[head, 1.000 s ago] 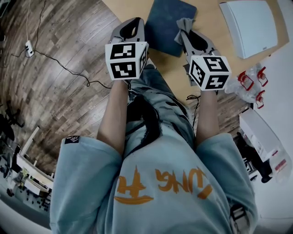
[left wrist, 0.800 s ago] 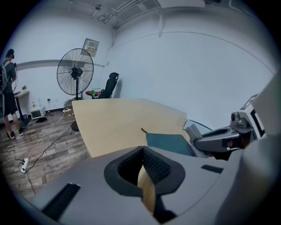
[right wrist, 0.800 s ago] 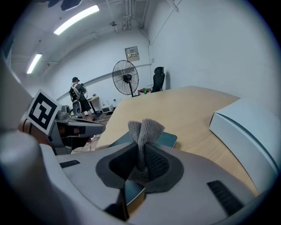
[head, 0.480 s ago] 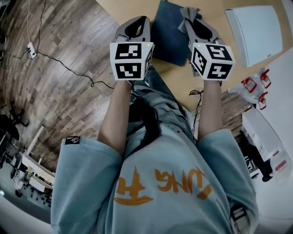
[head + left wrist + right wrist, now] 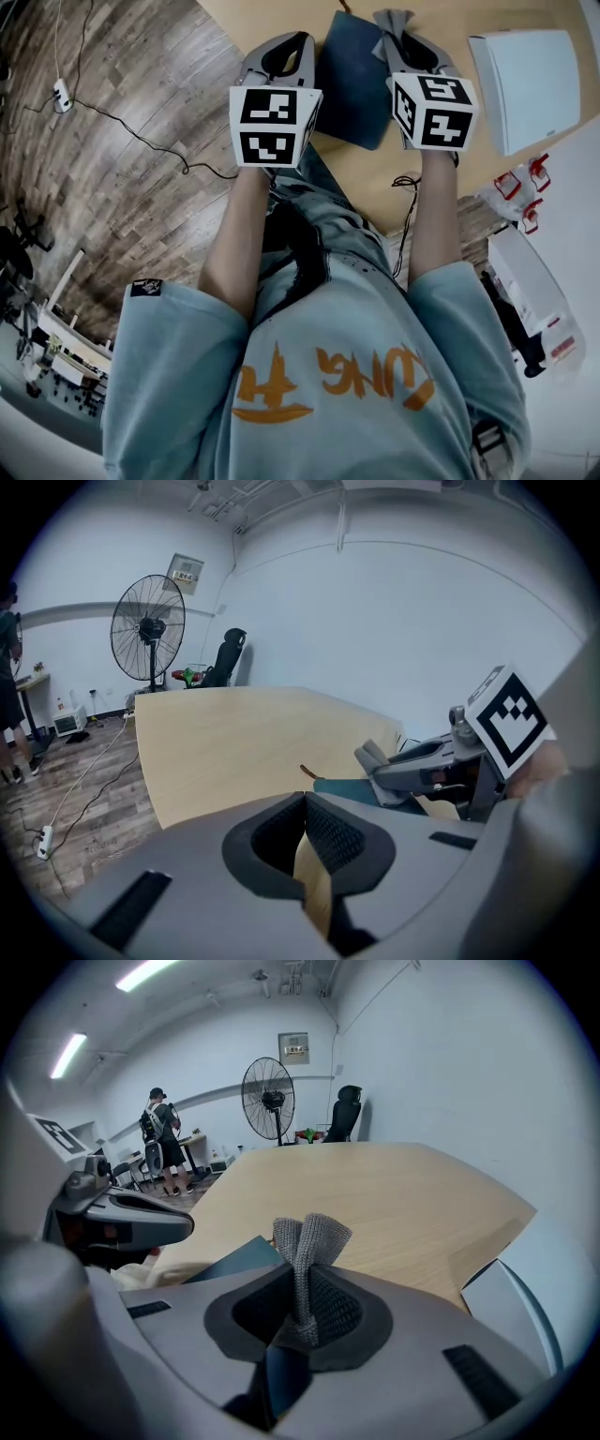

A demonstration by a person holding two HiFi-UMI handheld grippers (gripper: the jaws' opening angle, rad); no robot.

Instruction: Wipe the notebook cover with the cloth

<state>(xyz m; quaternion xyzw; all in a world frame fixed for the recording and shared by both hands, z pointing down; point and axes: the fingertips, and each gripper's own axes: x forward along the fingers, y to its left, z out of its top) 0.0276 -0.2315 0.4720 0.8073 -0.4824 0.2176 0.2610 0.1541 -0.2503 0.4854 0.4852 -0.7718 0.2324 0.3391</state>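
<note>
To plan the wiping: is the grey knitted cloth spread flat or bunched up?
Bunched up: the grey knitted cloth is a narrow fold pinched by the right gripper.

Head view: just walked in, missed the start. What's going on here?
A person holds a tool in each hand over a wooden table. The right tool is shut on a grey cloth, near the far right corner of a dark blue notebook. The left tool is shut and empty, beside the notebook's left edge.
</note>
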